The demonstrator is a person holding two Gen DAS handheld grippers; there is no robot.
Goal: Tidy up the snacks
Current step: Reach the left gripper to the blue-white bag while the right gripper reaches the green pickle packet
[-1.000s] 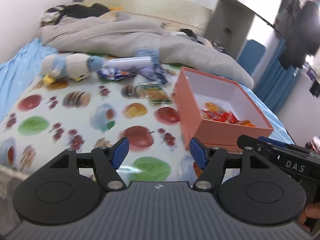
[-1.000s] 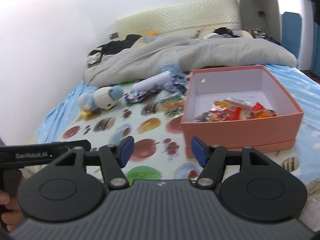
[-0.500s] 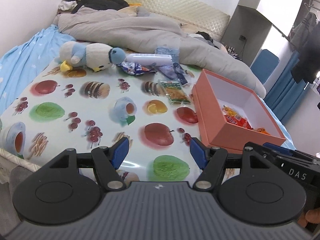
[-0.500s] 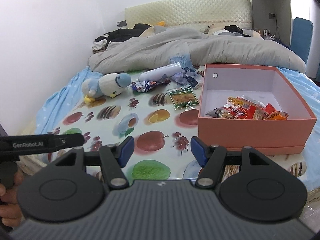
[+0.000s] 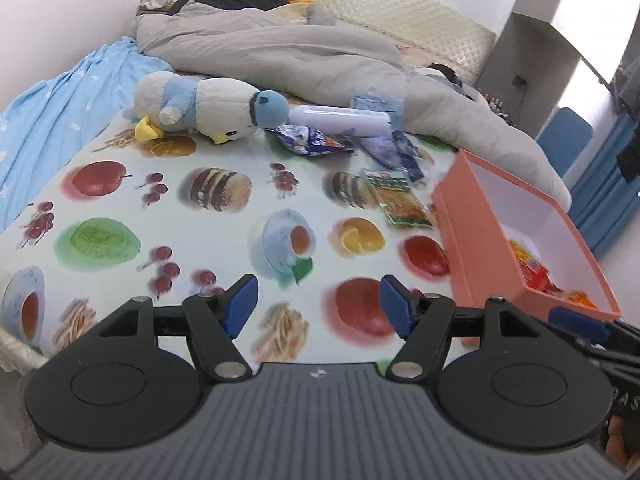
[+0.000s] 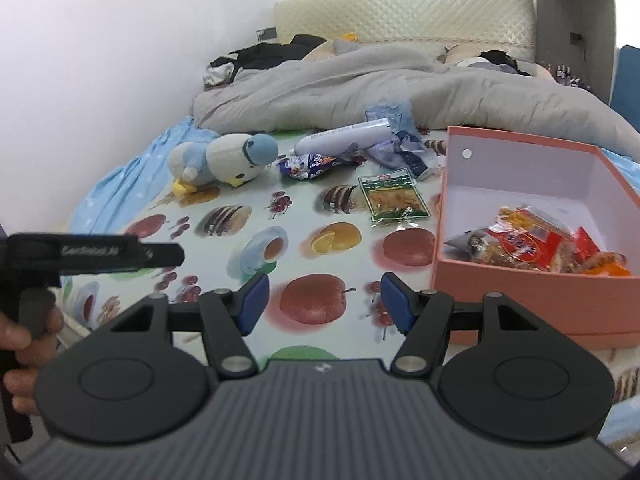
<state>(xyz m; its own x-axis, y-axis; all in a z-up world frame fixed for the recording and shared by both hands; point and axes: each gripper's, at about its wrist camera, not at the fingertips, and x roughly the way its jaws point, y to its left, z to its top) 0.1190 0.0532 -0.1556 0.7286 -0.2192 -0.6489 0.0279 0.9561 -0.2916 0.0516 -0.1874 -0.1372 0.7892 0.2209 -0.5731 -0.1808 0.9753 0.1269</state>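
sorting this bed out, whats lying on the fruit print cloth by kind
Counting only what can be told apart; the blue wrappers overlap.
Plush toy: 1
White bottle: 1
Pink box: 1
Green-edged snack packet: 1
Blue-and-white snack packet: 1
Total: 5

A glossy plastic cloth printed with fruit, bread and cups [image 6: 224, 216] covered the near half of the bed. A soft plush penguin in white and pale blue with yellow feet [image 6: 224, 160] lay on its side at the cloth's 11 o'clock corner, its blue cap [image 5: 269, 109] touching the end of a white cylindrical tube [image 6: 344, 136]. A crumpled grey quilt [image 6: 400, 88] ran across the bed at 12 o'clock, just beyond the tube. A light blue sheet with white spots [image 5: 52, 104] hung over the edge at 9 o'clock. A cream quilted headboard [image 6: 404, 16] stood behind the quilt, with dark clothing [image 6: 260, 56] heaped at its 9 o'clock end against a plain white wall [image 6: 120, 60].
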